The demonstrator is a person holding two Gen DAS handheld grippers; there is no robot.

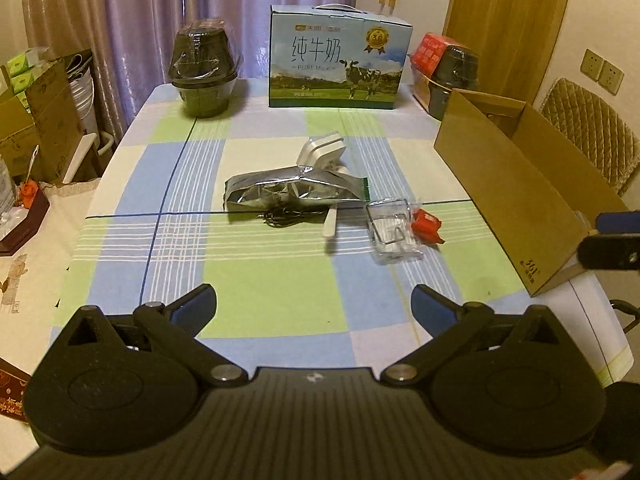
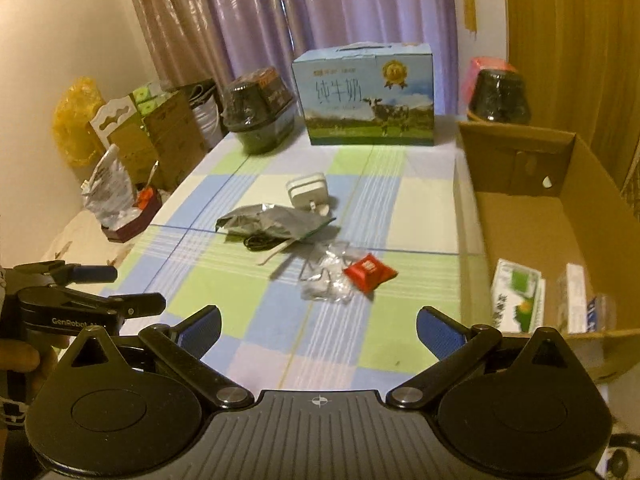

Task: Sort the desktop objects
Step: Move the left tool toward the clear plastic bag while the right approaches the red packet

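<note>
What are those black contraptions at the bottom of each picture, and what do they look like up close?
They are two matching handheld grippers. The left gripper and the right gripper each have a ribbed black body, two round black discs, silver pivot bolts and angled black link arms ending in blue padded fingers. White "GenRobot" lettering marks the left one's side, where a hand grips it.

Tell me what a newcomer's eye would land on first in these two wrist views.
The blue milk carton with a cow on it stands at the far edge of the checked tablecloth, flanked by dark wrapped bowls. Mid-table lies a clutter: a silver foil bag, a white charger behind it, and a red packet nearer the open cardboard box on the right. Both the left gripper and right gripper hang open, empty.
</note>
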